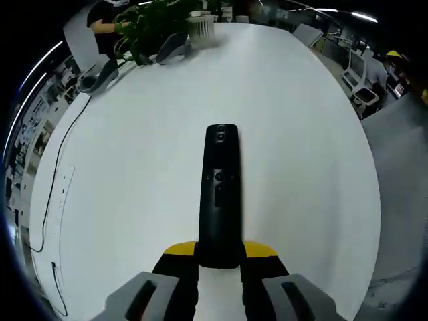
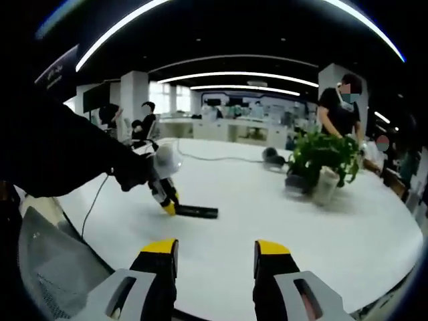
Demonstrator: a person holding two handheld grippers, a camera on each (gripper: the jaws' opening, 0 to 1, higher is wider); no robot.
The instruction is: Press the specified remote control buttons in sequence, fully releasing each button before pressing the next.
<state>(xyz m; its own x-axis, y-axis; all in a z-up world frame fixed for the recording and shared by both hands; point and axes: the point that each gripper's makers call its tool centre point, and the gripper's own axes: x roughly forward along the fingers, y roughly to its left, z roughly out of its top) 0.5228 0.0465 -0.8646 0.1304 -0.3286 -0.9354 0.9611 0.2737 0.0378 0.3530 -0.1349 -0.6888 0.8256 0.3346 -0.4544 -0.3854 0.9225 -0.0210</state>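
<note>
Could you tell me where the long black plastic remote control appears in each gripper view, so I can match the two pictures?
Left gripper view: the long black plastic remote control runs up the centre, its near end between the yellow-tipped jaws of the left gripper.
Right gripper view: it lies left of centre on the white table, held at one end by the left gripper.
Shared landmark: the green potted plant.
</note>
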